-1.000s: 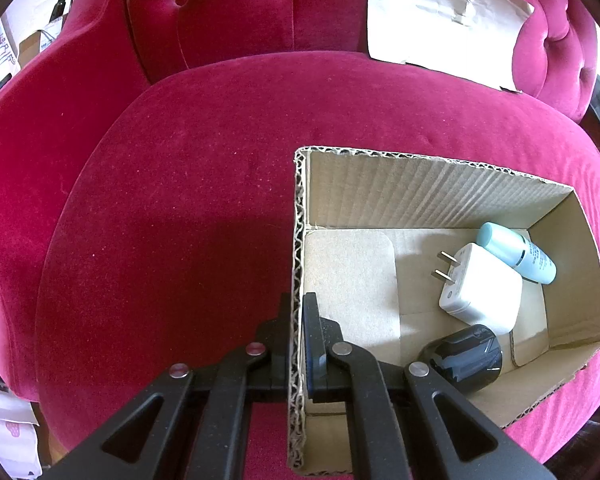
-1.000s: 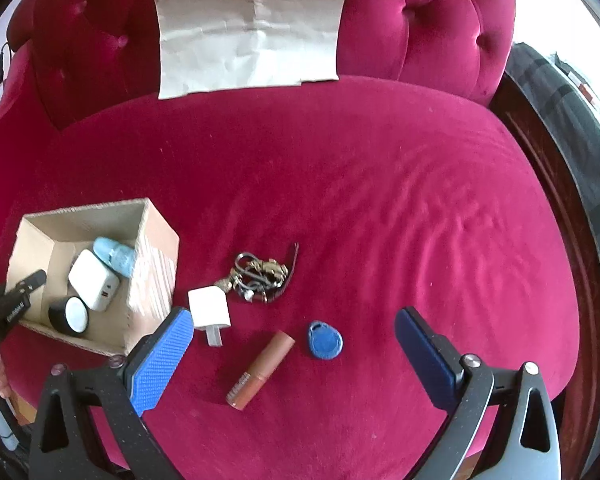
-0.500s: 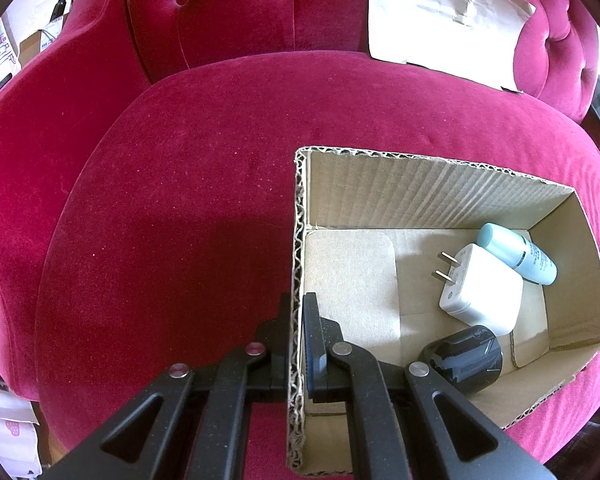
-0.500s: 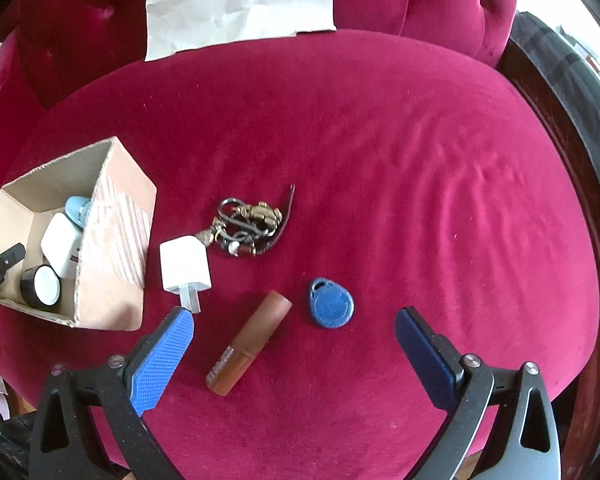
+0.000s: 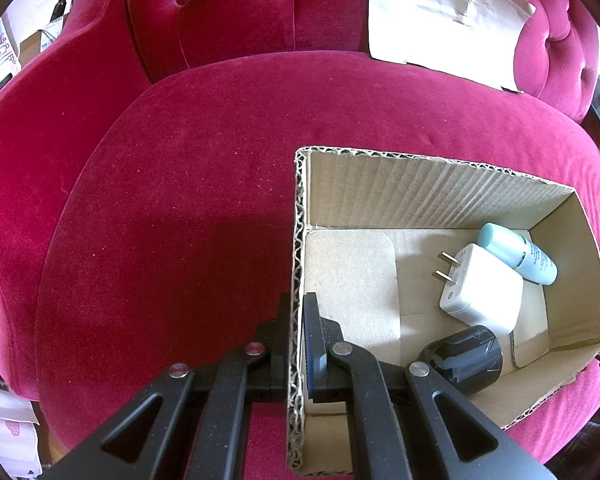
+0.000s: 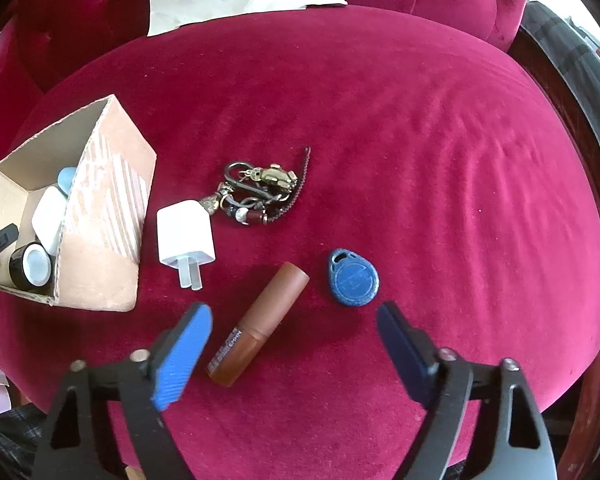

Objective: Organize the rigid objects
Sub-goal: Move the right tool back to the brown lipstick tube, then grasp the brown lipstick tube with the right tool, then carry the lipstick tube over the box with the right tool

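**Brown tube between the half-closed jaws on the red seat**

The left gripper (image 5: 298, 344) is clamped on the wall of the cardboard box (image 5: 420, 184). The jaws of the right gripper (image 6: 294, 326) stand apart and have just been closing; between them a brown tube (image 6: 260, 320) with printed label is seen, untouched, lying on the seat cushion (image 6: 420, 140) just right of the box, beside a white charger (image 6: 184, 232) and a blue key fob (image 6: 354, 282).

Bare velvet lies right of the blue fob (image 6: 353, 278); box (image 6: 100, 240), charger (image 6: 185, 232), keys (image 6: 260, 192) crowd the left.
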{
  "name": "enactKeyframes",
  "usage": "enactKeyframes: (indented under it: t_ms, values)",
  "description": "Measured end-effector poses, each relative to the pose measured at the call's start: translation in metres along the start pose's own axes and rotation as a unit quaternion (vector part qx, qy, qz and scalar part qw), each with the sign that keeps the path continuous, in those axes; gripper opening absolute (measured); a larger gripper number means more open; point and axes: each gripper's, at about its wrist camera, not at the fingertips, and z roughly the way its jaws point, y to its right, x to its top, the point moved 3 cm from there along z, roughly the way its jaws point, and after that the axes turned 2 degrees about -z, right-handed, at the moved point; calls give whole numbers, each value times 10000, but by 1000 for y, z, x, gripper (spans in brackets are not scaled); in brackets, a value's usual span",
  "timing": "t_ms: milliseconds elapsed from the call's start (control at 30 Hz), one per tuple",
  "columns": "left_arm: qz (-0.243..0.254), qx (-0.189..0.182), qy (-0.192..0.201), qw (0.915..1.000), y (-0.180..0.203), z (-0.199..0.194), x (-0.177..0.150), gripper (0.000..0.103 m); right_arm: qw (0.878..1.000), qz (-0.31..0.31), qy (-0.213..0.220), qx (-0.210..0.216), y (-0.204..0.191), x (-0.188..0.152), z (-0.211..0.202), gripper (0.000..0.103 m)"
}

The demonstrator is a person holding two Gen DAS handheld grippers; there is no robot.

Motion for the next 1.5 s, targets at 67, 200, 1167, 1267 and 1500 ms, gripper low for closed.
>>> enactKeyframes:
  t_ms: [67, 200, 1167, 1267, 1500]
  values:
    - [2, 0, 0, 10000, 0, 0, 0, 4, 10000, -37, -35, 42, -1, -1, 1, 68]
    - [6, 2, 3, 10000, 0, 0, 0, 4, 9999, -90, -36, 53, -2, -2, 0, 30]
    - [35, 8, 13, 10000, 0, -1, -1, 4, 9986, -2, 499, -172, -6, 1, -56, 16]
    - [37, 12, 16, 10000, 0, -1, -1, 4, 9982, -28, 584, -164, -12, 4, -64, 16]
    - [42, 17, 18, 10000, 0, -1, -1, 4, 9971, -115, 743, -122, -28, 14, -79, 16]
